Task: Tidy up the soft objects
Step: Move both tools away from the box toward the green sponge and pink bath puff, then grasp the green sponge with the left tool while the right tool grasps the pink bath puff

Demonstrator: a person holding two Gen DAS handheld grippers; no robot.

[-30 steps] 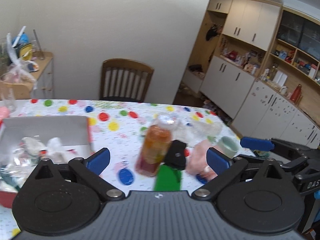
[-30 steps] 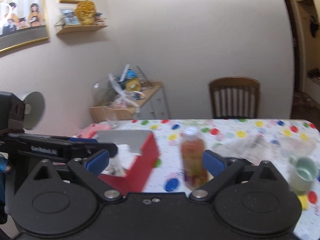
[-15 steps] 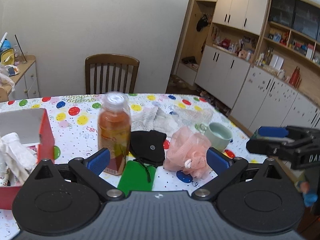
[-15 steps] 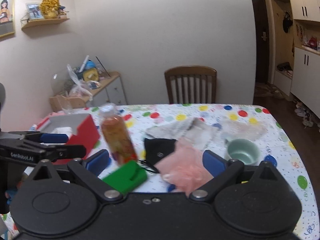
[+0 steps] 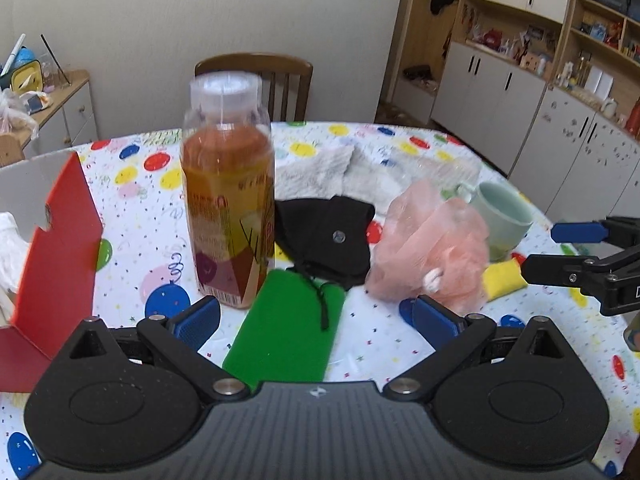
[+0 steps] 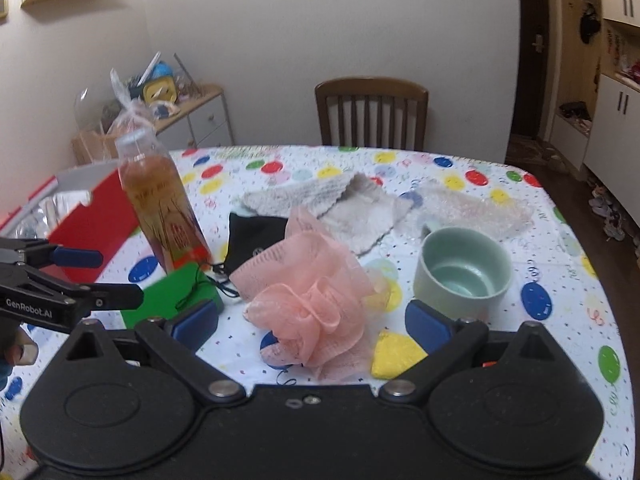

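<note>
lining up on the soft things, nothing picked yet

i held both tools above the near edge of the spotted table (image 6: pixel 560 216), and both were spread wide with nothing between the pads. my left gripper (image 5: pixel 316 316) faced the green pouch (image 5: pixel 288 328), which lay flat with its long axis running away from me and leaning a little to the right, its black cord at the far end. my right gripper (image 6: pixel 312 324) faced the pink mesh pouf (image 6: pixel 308 292), a rounded bunch with no real long axis, its ruffled knot turned toward me.

just behind them lay the black cloth pouch (image 5: pixel 328 236), snap side up, touching the pouf's left edge in the right view. further back the grey knitted cloths (image 6: pixel 340 208) were spread flat. the yellow sponge (image 6: pixel 394 354) sat just beside the pouf, near the green cup (image 6: pixel 460 272). the juice bottle (image 5: pixel 228 184) stood upright just left of the green pouch, and the red box (image 5: pixel 56 260) was open at far left.

i judged this the approach step, with sorting barely begun. the next move called for lowering over one soft item and closing gently, clear of the bottle, presumably to carry it to the box.
</note>
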